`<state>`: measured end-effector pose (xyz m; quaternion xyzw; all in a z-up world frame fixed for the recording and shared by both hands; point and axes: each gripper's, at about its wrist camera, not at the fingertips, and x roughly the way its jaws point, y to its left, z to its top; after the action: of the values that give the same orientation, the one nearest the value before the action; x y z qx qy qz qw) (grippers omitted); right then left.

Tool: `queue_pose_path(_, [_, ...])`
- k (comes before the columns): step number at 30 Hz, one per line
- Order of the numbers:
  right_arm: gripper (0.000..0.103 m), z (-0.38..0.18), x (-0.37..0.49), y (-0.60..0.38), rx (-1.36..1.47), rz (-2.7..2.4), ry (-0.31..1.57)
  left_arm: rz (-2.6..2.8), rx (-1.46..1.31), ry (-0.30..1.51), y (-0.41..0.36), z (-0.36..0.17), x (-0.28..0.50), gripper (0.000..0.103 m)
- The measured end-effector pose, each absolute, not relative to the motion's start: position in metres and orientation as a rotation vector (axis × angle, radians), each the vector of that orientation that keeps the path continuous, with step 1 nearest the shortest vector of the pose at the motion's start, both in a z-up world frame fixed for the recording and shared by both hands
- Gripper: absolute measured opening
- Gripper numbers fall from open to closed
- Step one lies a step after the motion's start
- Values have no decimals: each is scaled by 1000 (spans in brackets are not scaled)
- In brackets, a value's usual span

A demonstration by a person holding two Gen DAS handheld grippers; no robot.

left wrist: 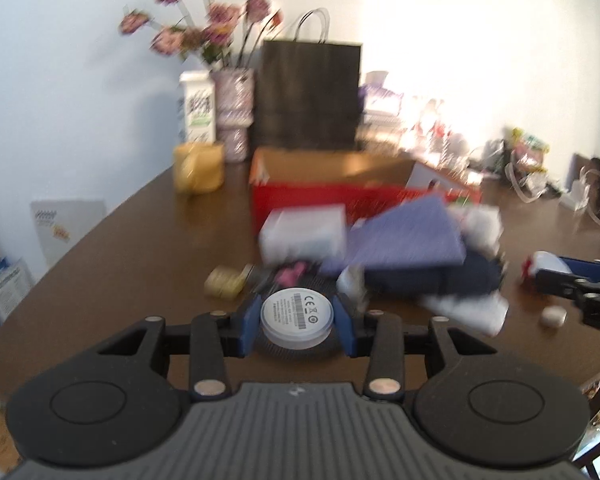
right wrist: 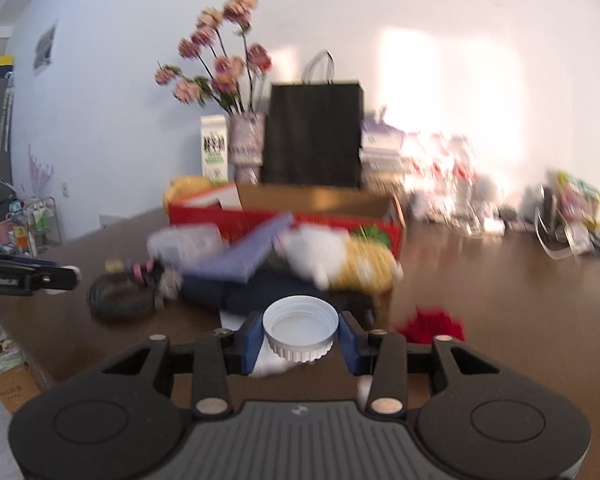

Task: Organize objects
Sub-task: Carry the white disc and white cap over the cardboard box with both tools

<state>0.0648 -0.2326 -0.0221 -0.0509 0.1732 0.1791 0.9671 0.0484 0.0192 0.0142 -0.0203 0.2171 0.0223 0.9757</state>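
My left gripper (left wrist: 298,317) is shut on a round white disc (left wrist: 296,312) with a printed label on its face, held just above the brown table (left wrist: 120,264). In the right wrist view my right gripper (right wrist: 300,334) is shut on a white ribbed screw cap (right wrist: 300,326), hollow side up. Beyond both lies a blurred pile: a purple box (left wrist: 404,240) leaning on a dark blue thing, a white box (left wrist: 304,232) and a white-and-yellow plush (right wrist: 340,260). An open red cardboard box (left wrist: 300,200) stands behind the pile.
A gold tape roll (left wrist: 224,282) and a black mesh bowl (right wrist: 118,298) lie left of the pile, a red scrap (right wrist: 432,324) to its right. A black paper bag (left wrist: 308,92), a flower vase (left wrist: 236,116), a carton and clutter line the back wall.
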Motion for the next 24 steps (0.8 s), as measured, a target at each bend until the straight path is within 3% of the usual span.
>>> queue_pose_path(10, [39,15,139,-201,-111,379,237,21,-50,340,2,47,126,40])
queue_pose_path(24, [39,29,269,-178,-72,371,311,43,-95,326,7,64,248,40])
